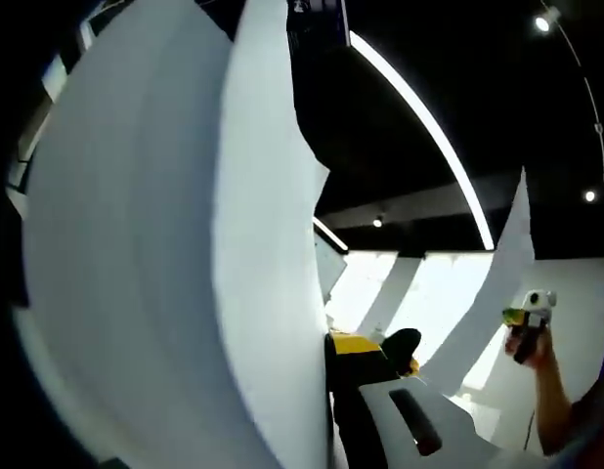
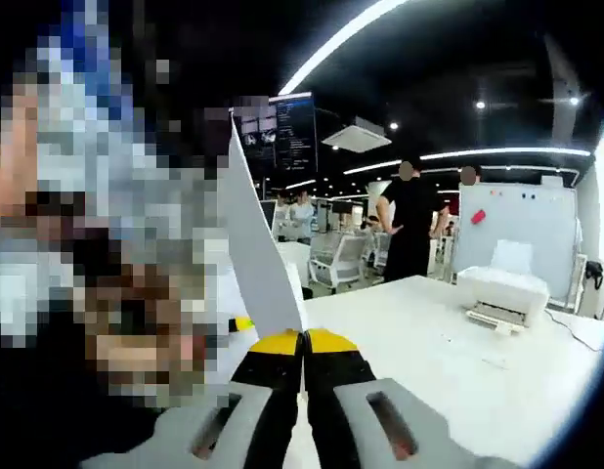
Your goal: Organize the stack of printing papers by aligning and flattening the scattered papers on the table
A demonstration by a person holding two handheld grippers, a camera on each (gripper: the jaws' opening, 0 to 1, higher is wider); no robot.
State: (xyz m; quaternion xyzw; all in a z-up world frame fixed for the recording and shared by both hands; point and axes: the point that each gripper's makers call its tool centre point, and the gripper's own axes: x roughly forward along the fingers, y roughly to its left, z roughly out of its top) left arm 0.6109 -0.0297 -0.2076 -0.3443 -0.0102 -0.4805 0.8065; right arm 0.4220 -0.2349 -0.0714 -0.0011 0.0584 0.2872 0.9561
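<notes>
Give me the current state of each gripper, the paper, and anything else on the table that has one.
Left gripper: shut on the paper stack.
Paper stack: lifted, standing on edge and bowed, not flat.
Right gripper: shut on a single paper sheet.
Paper sheet: held upright, off the table.
Printer: sitting on the table, sheet standing in its rear tray.
</notes>
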